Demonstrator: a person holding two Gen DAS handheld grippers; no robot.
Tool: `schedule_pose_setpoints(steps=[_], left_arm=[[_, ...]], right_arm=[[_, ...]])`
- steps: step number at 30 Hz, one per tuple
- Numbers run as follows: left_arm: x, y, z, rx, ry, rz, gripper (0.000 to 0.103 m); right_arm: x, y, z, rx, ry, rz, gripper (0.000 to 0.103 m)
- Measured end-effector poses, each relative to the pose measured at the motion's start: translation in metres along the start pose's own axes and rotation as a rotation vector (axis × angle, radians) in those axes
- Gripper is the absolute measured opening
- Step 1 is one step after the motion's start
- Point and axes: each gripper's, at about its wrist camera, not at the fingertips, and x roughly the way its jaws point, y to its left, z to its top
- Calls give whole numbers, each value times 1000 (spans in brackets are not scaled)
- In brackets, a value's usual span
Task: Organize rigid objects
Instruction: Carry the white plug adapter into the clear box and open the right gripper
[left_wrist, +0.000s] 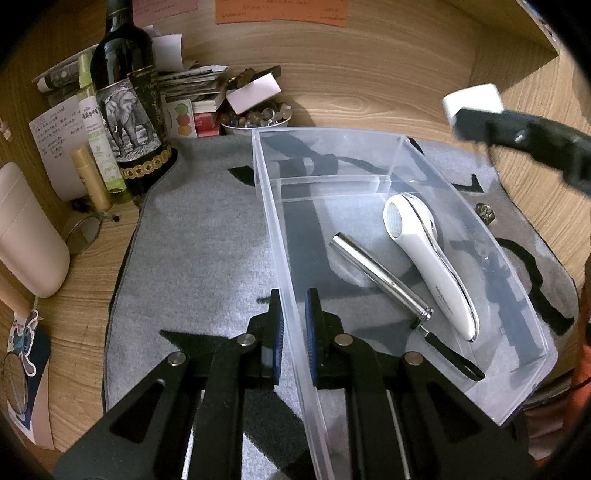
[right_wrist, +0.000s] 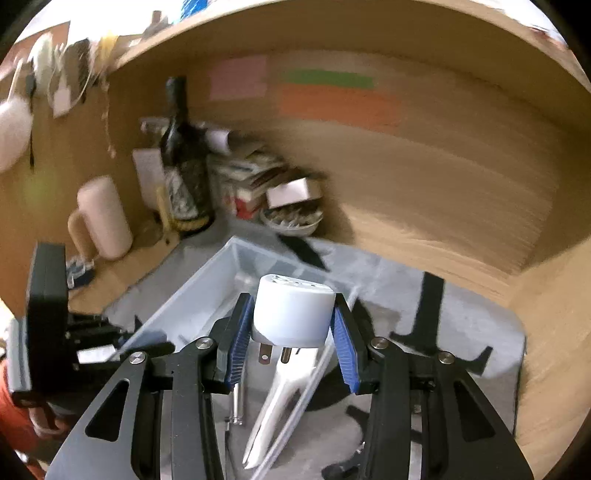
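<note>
A clear plastic bin (left_wrist: 284, 236) sits on a grey mat (left_wrist: 207, 236). Inside lie a white handheld device (left_wrist: 432, 266) and a silver metal tube (left_wrist: 380, 273) with a black strap. My left gripper (left_wrist: 294, 321) is shut on the bin's left wall, one finger on each side. My right gripper (right_wrist: 293, 336) is shut on a white plug adapter (right_wrist: 293, 314) and holds it above the bin (right_wrist: 207, 291); its prongs point down. In the left wrist view the adapter (left_wrist: 472, 99) shows at the upper right, above the bin's far corner. The right wrist view is motion-blurred.
A dark wine bottle (left_wrist: 129, 107), small bottles, papers, a white box and a bowl of beads (left_wrist: 258, 118) crowd the back left corner. A pale pink container (left_wrist: 29, 236) stands at the left. Wooden walls enclose the desk. A small metal ornament (left_wrist: 484, 213) lies right of the bin.
</note>
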Motion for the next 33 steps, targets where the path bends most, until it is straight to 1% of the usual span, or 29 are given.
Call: schedule_pose_setpoints(steps=[7, 13, 20, 30, 33], left_arm=[[1, -1, 0, 1, -4, -2, 11], [1, -1, 0, 2, -7, -5, 11], [1, -1, 0, 1, -6, -4, 11], [1, -1, -1, 1, -7, -5, 11], [1, -1, 0, 1, -7, -4, 11]], right_arm=[[37, 11, -7, -25, 110, 24, 38], [67, 12, -17, -17, 219, 59, 38], [83, 17, -23, -31, 304, 91, 38], [82, 21, -23, -51, 317, 81, 39], [81, 20, -23, -44, 312, 84, 42]])
